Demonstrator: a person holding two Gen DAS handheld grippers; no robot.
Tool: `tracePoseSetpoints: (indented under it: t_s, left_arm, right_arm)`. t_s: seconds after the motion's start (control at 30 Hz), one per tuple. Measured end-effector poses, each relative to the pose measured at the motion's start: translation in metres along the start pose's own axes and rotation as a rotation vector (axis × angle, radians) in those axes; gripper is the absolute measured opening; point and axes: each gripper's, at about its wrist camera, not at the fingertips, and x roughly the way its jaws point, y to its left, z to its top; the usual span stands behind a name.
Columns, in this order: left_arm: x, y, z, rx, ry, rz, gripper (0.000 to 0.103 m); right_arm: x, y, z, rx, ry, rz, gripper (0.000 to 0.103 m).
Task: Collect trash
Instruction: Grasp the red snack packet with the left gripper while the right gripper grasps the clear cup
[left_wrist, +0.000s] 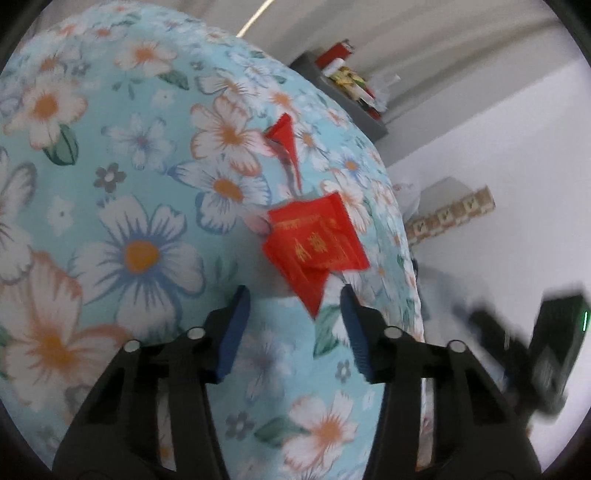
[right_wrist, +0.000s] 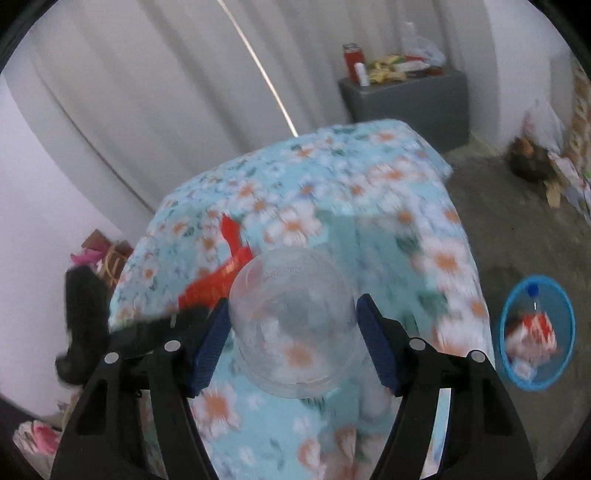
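Observation:
A round table under a light-blue floral cloth (left_wrist: 129, 184) fills the left wrist view. On it lies a crumpled red packet (left_wrist: 314, 243), with a smaller red scrap (left_wrist: 284, 136) farther back. My left gripper (left_wrist: 295, 325) is open just before the packet; the packet's lower tip reaches between the blue pads (left_wrist: 236, 325) without being pressed. In the right wrist view my right gripper (right_wrist: 293, 332) is shut on a clear plastic cup (right_wrist: 291, 295), held over the cloth. The red packet (right_wrist: 214, 284) shows behind the cup, and the left gripper appears as a dark blur at the left.
A blue basket (right_wrist: 559, 306) with trash inside stands on the floor to the right of the table. A grey cabinet (right_wrist: 406, 99) with bottles and wrappers stands by the white curtain. A cardboard box (left_wrist: 450, 218) and dark clutter (right_wrist: 528, 162) lie on the floor.

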Motion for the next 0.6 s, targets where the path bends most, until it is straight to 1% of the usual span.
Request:
tracePoseSetpoints:
  t_s: [0.1, 0.2, 0.27, 0.37, 0.4, 0.5, 0.53, 0.6]
  left_arm:
    - [0.009, -0.001, 0.005, -0.018, -0.025, 0.016, 0.035]
    - [0.013, -0.003, 0.010, -0.022, -0.049, 0.046, 0.022]
    - [0.015, -0.004, 0.011, -0.007, -0.057, 0.070, 0.005]
    - [0.007, -0.013, 0.008, 0.053, -0.066, 0.081, 0.003]
    - [0.000, -0.019, 0.005, 0.089, -0.066, 0.085, 0.002]
    - [-0.030, -0.043, -0.018, 0.267, -0.055, 0.120, 0.002]
    - [-0.038, -0.047, -0.023, 0.308, -0.046, 0.127, 0.002]
    - [-0.058, -0.060, -0.042, 0.442, -0.015, 0.178, 0.002]
  right_arm:
    - [-0.004, -0.007, -0.023, 0.023, 0.007, -0.023, 0.068]
    - [-0.004, -0.010, -0.037, 0.038, 0.015, -0.028, 0.068]
    - [-0.003, -0.008, -0.043, 0.036, 0.015, -0.044, 0.068]
    - [-0.006, -0.006, -0.052, 0.025, 0.013, -0.053, 0.068]
    - [-0.007, -0.005, -0.053, 0.021, 0.013, -0.051, 0.068]
    - [-0.015, 0.000, -0.058, -0.007, 0.009, -0.067, 0.068]
    - [-0.018, 0.000, -0.060, -0.011, 0.009, -0.068, 0.068]
    - [-0.022, 0.000, -0.063, -0.022, 0.012, -0.065, 0.068]
